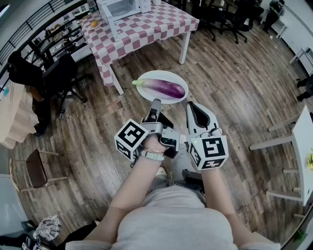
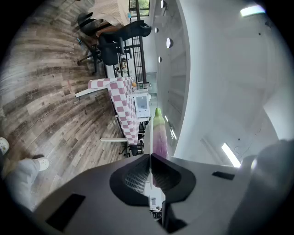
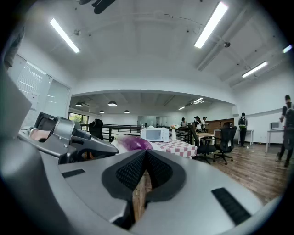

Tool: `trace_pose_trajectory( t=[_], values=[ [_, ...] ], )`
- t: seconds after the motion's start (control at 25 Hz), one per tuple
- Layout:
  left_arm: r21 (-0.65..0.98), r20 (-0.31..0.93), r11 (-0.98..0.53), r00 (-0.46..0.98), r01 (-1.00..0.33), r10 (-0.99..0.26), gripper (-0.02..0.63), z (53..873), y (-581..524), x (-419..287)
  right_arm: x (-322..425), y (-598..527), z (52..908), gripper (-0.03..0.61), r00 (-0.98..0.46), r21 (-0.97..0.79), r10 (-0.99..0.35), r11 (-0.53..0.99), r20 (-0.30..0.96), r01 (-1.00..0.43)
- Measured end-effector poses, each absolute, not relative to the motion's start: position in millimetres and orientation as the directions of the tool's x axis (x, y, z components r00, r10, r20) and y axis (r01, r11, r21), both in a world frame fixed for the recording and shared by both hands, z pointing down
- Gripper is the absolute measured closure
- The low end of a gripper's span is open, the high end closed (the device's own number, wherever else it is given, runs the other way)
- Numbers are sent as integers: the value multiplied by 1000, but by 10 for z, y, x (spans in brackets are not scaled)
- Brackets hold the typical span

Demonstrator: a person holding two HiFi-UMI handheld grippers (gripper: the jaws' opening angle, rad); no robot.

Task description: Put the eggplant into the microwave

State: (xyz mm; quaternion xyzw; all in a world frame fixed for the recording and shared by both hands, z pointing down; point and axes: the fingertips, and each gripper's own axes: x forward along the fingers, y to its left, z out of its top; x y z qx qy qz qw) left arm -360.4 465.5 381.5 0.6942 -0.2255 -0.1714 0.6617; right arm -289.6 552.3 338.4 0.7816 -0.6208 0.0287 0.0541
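A purple eggplant (image 1: 164,88) with a green stem lies on a white plate (image 1: 146,77) held in the air over the wooden floor. My left gripper (image 1: 155,102) is shut on the plate's near rim. In the left gripper view the plate (image 2: 149,137) runs edge-on between the jaws, with the eggplant (image 2: 159,135) on it. My right gripper (image 1: 191,106) is shut and holds nothing, just right of the plate. The white microwave (image 1: 120,9) stands on a red-checked table (image 1: 146,29) farther ahead. The right gripper view shows the microwave (image 3: 156,134) behind the eggplant (image 3: 133,143).
Black office chairs (image 1: 54,73) stand left of the table. An orange fruit (image 1: 94,23) lies on the table's left part. A white table (image 1: 305,141) is at the right edge. People stand far off at the right (image 3: 287,124).
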Motion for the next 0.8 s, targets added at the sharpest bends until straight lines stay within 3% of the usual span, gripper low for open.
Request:
trace_pose_trajectory(
  t=[0.44,0.8],
  values=[
    [996,31,-49,818,-72,-575,600,3759,4285,-3406,-2660,5121,3302,555,216,74,-975,-211,60,-975],
    [997,45,-30,802,-78,-596,598,3701,3779,-2846,-2079,4585,3161,554,176,99,-984,-171,41,-980]
  ],
)
